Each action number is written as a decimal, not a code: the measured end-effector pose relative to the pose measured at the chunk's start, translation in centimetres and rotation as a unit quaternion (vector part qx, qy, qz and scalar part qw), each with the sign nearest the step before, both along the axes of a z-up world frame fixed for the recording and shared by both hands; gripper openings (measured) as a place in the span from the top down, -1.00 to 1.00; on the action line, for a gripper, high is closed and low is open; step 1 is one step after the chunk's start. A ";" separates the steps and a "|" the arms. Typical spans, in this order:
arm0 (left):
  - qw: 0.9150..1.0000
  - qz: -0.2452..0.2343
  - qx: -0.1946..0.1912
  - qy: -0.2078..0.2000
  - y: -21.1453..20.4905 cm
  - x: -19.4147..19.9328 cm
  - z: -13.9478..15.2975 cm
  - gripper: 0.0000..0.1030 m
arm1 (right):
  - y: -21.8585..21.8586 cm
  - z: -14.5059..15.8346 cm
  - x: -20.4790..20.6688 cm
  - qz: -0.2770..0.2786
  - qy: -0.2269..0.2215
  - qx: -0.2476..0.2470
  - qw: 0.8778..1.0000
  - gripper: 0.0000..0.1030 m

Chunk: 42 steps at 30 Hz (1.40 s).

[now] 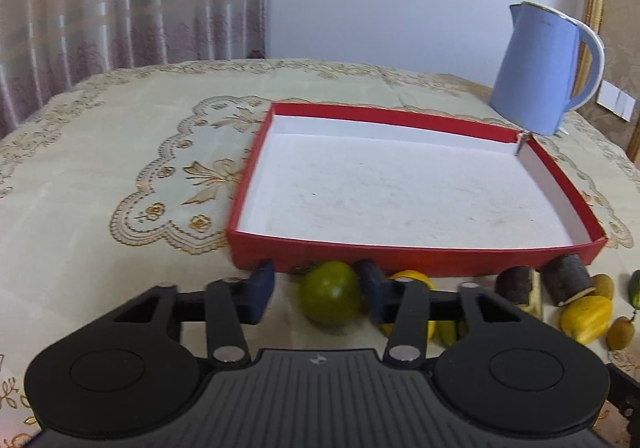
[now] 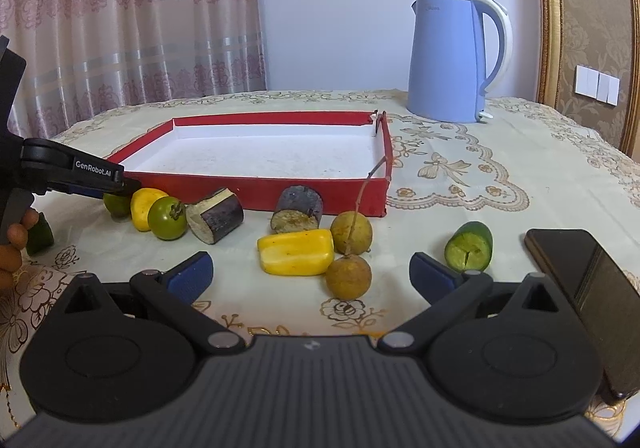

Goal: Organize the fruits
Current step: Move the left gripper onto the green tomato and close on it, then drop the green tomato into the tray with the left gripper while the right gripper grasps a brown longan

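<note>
A red tray [image 1: 400, 258] with a white floor lies on the tablecloth; it also shows in the right wrist view [image 2: 248, 190]. Fruits lie in a row before its near wall. My left gripper [image 1: 318, 288] is open around a green round fruit [image 1: 330, 298], which sits between the jaws, without clear contact. In the right wrist view my left gripper [image 2: 120, 188] reaches over a green fruit [image 2: 116, 204]. My right gripper [image 2: 310, 274] is open and empty, just short of a yellow piece [image 2: 296, 252] and two brown longans [image 2: 348, 276].
A blue kettle [image 2: 452, 60] stands behind the tray's far right corner. A green tomato [image 2: 167, 218], two dark sugarcane pieces [image 2: 216, 216], another yellow piece [image 2: 144, 208] and a cucumber end [image 2: 470, 246] lie on the cloth. A dark phone [image 2: 588, 296] lies at right.
</note>
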<state>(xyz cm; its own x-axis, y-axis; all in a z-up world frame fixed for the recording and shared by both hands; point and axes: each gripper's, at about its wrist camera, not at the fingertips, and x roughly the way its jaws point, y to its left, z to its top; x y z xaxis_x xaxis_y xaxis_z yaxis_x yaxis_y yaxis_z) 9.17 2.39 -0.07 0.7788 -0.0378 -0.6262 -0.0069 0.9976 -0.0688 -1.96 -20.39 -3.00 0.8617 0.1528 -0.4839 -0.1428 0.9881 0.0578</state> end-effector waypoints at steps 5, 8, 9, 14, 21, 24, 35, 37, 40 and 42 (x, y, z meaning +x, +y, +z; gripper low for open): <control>1.000 -0.010 -0.011 0.008 0.1 0.5 -0.3 0.35 | -0.1 0.0 0.0 -0.002 0.000 0.002 1.000 -1.00; 0.999 -0.004 -0.031 0.017 0.5 0.6 -0.4 0.36 | -0.1 0.0 -0.1 -0.002 0.000 0.001 1.000 -1.00; 0.999 -0.005 -0.029 0.017 0.5 0.5 -0.4 0.36 | -0.1 0.0 -0.1 -0.002 -0.001 0.002 1.000 -1.00; 1.000 0.005 -0.011 0.000 0.4 -1.0 -0.1 0.37 | -0.8 0.6 -0.3 -0.008 -0.011 0.000 1.000 -1.00; 0.998 0.024 0.037 -0.041 0.2 -3.3 0.8 0.37 | -2.2 1.1 -0.6 -0.007 -0.021 -0.041 0.999 -1.00; 0.998 0.023 0.042 -0.051 0.2 -3.8 1.2 0.37 | -3.0 0.8 -0.7 0.002 -0.013 -0.043 0.999 -0.89; 0.998 0.014 0.039 -0.055 -0.2 -4.0 1.2 0.37 | -3.2 0.1 0.3 0.056 0.022 -0.019 0.998 0.28; 0.998 0.011 0.037 -0.058 -0.3 -4.0 1.4 0.37 | -2.9 0.2 0.5 0.062 0.021 -0.027 0.998 0.30; 0.997 -0.001 0.032 -0.063 -0.6 -3.4 2.2 0.37 | -2.6 0.0 0.9 0.076 0.029 -0.023 0.996 0.45; 0.997 -0.008 0.032 -0.068 -1.1 -2.4 2.9 0.37 | -2.4 -0.1 1.1 0.081 0.033 -0.021 0.996 0.52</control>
